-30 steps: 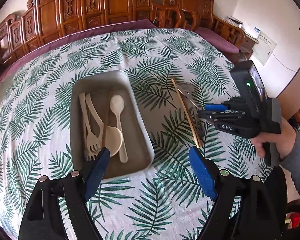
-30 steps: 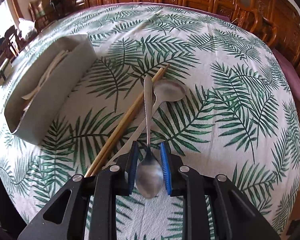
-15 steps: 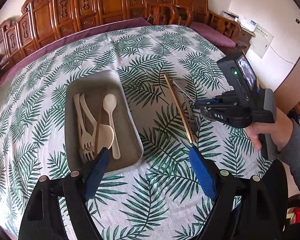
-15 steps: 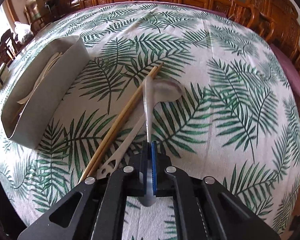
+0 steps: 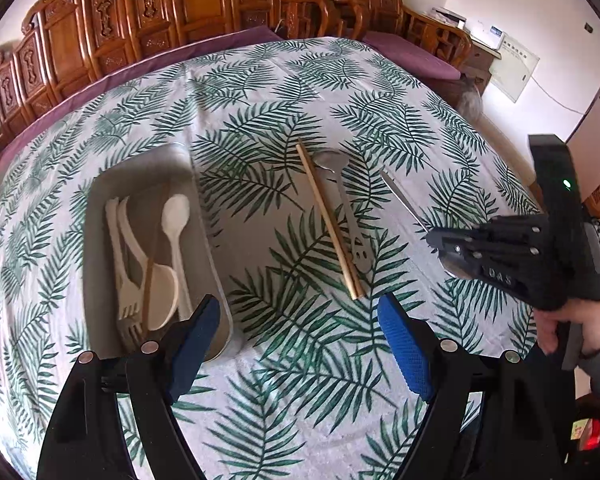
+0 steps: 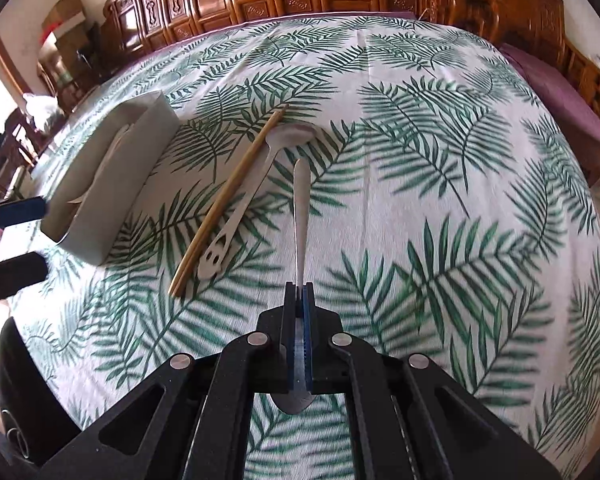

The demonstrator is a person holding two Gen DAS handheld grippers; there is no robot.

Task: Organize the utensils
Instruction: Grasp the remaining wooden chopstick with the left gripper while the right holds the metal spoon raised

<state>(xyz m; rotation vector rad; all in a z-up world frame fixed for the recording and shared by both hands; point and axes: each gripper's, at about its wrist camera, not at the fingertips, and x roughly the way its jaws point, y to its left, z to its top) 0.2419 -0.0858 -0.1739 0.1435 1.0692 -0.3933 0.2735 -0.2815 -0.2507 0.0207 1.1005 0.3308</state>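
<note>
Right gripper (image 6: pixel 299 300) at lower centre of the right wrist view, pads pressed together on a metal spoon (image 6: pixel 301 200). Spoon bowl seen below the pads at the bottom of the frame, handle pointing up toward the middle, lifted off the tablecloth (image 6: pixel 440 160). In the left wrist view, same right gripper (image 5: pixel 434 238) at the right edge, held by a hand (image 5: pixel 572 320), with the spoon handle (image 5: pixel 400 196) sticking out toward upper left.

Left gripper (image 5: pixel 300 332) at the bottom of the left wrist view, blue pads (image 5: pixel 404 344) wide apart, holding nothing, hanging over the cloth near the tray corner.

Just left of the held spoon, in the right wrist view, a second metal spoon (image 6: pixel 252 192) with a cut-out handle end, lying flat, bowl toward the top of the frame. Touching its left side, a pair of wooden chopsticks (image 6: pixel 228 200), lying diagonal from lower left to upper right.

Further left, a grey tray (image 6: pixel 112 184) on the cloth. In the left wrist view, tray (image 5: pixel 96 240) at centre left, containing a cream plastic spoon (image 5: pixel 176 232), a cream fork (image 5: pixel 120 264), a rounder cream spoon (image 5: pixel 162 300), and one thin brown stick (image 5: pixel 150 272) lying across them. Exact count of cream pieces hard to tell.

Along the top of both views, carved wooden chairs (image 5: pixel 204 4) around the table.
</note>
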